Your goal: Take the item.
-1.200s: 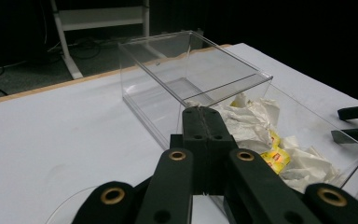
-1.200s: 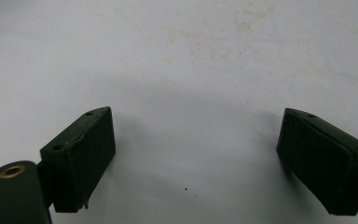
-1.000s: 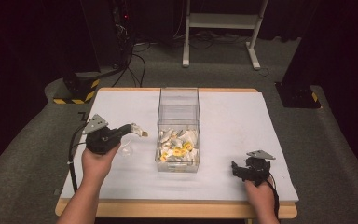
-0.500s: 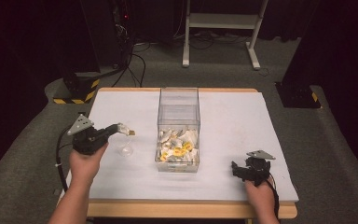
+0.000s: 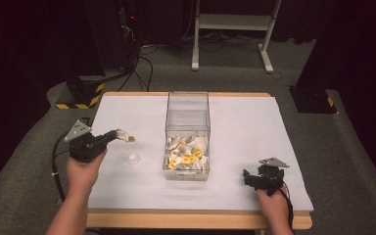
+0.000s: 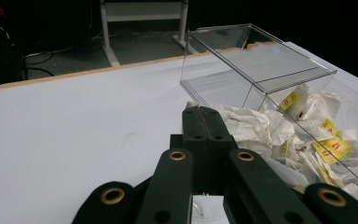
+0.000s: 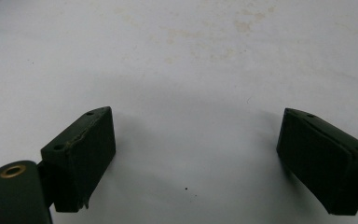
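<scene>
Left gripper (image 5: 122, 136) pinching tea bag (image 5: 130, 139) beside clear box (image 5: 187, 128); right gripper (image 7: 193, 154) wide open, empty

In the left gripper view the closed black jaws cover almost all of the tea bag (image 6: 192, 105) they pinch, leaving a scrap of white at the tips. The clear box (image 6: 261, 65) is cut off by that view's right edge. In the high view the small glass (image 5: 132, 157) near the left gripper (image 5: 122, 136) is too faint to make out clearly.
</scene>
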